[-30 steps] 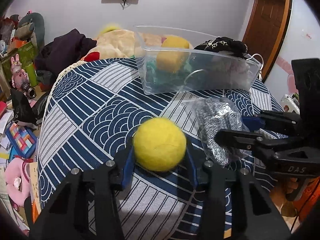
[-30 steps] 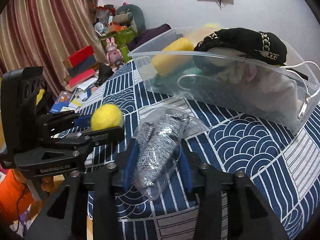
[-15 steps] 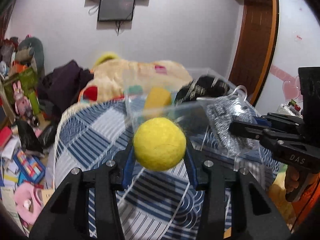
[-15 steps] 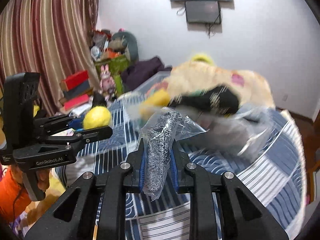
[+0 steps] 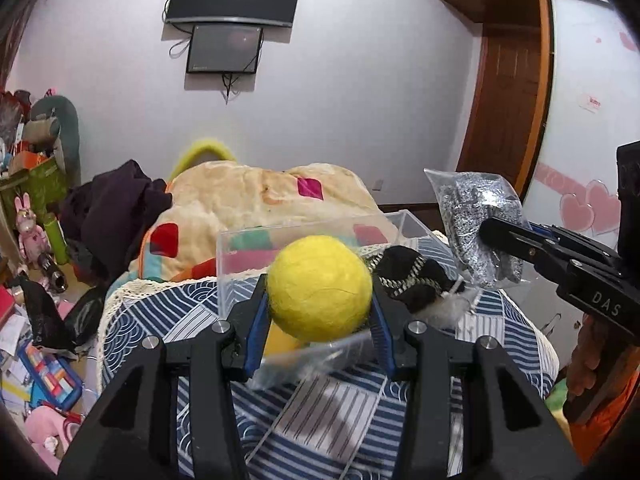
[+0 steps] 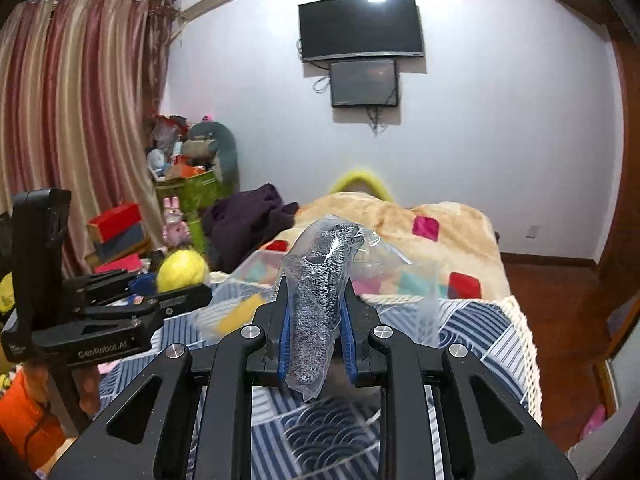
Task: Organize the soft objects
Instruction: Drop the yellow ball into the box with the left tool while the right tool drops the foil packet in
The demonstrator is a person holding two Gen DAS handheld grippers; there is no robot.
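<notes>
My left gripper (image 5: 319,308) is shut on a yellow felt ball (image 5: 319,288) and holds it in the air in front of the clear plastic bin (image 5: 304,236). My right gripper (image 6: 314,316) is shut on a grey speckled cloth in a clear plastic bag (image 6: 320,292), also lifted. The bagged cloth shows in the left wrist view (image 5: 478,224) at the right, level with the bin. The ball shows in the right wrist view (image 6: 182,270) at the left. The bin holds a yellow sponge (image 5: 280,340) and a black patterned cloth (image 5: 412,276).
The bin stands on a table with a blue and white patterned cloth (image 5: 320,408). Behind it is a bed with a beige blanket (image 5: 256,200) and a dark garment (image 5: 116,208). Toys and boxes crowd the floor (image 5: 36,320) at the left. A wooden door (image 5: 504,104) is at the right.
Both grippers have lifted their objects off the table cloth and risen. The views have tilted up toward the wall and the bin now sits low in both.
</notes>
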